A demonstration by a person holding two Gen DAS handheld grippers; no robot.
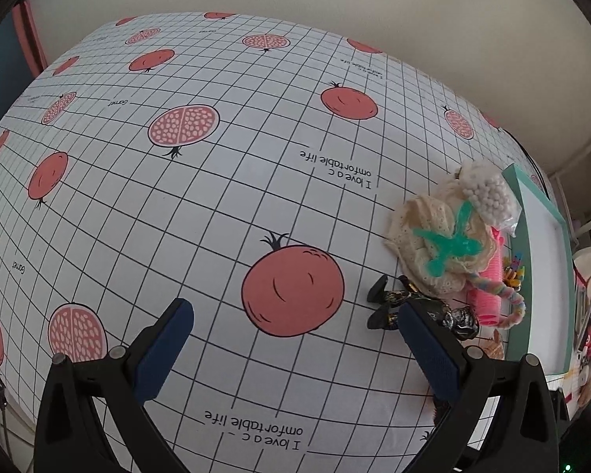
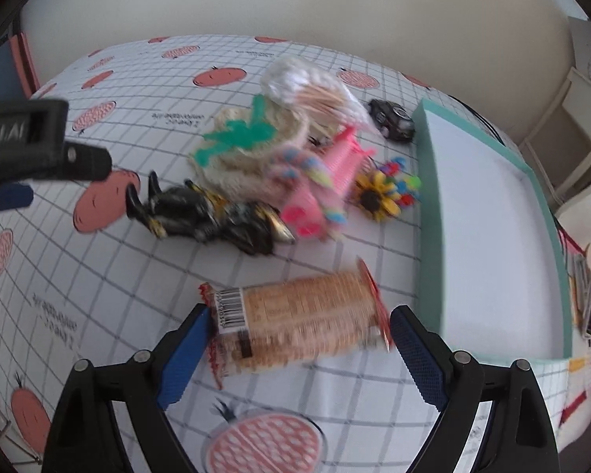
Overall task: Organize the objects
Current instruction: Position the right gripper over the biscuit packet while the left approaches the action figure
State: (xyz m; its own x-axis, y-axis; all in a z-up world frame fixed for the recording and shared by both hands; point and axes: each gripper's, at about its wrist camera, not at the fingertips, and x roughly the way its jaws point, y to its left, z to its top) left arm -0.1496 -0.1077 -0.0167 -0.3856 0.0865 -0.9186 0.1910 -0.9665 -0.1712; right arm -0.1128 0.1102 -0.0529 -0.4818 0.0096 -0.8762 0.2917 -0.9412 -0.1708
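Two blue-padded fingers are framing the lower part of the left wrist view, where we are holding the left gripper (image 1: 295,351) spread wide and empty above the tablecloth (image 1: 201,205) with its grid and pomegranate print. Nothing is lying between its fingers except a printed fruit. At the right of the frame a heap is sitting beside the teal tray (image 1: 532,213): a cream knitted piece (image 1: 421,236) with a green splat toy (image 1: 449,244) on top, a bag of cotton swabs (image 1: 488,193) above it, a pink roller (image 1: 488,295) and a pastel braided cord (image 1: 508,295). A black figure (image 1: 390,299) is lying just ahead of the right finger, partly hidden by it.

In the right wrist view, somewhat blurred, we are holding the right gripper (image 2: 299,335) wide around a cracker pack (image 2: 295,319) lying crosswise on the cloth; each pad is standing just beside an end of the pack, and we cannot tell whether they are touching it. The tray (image 2: 429,213) is rising at the right, its white inside bare. Above centre the same heap is crowding the cloth, with a sunflower clip (image 2: 374,195), coloured pins (image 2: 404,189) and a black toy car (image 2: 392,118) near the tray. The left gripper (image 2: 27,146) is reaching in from the left edge.
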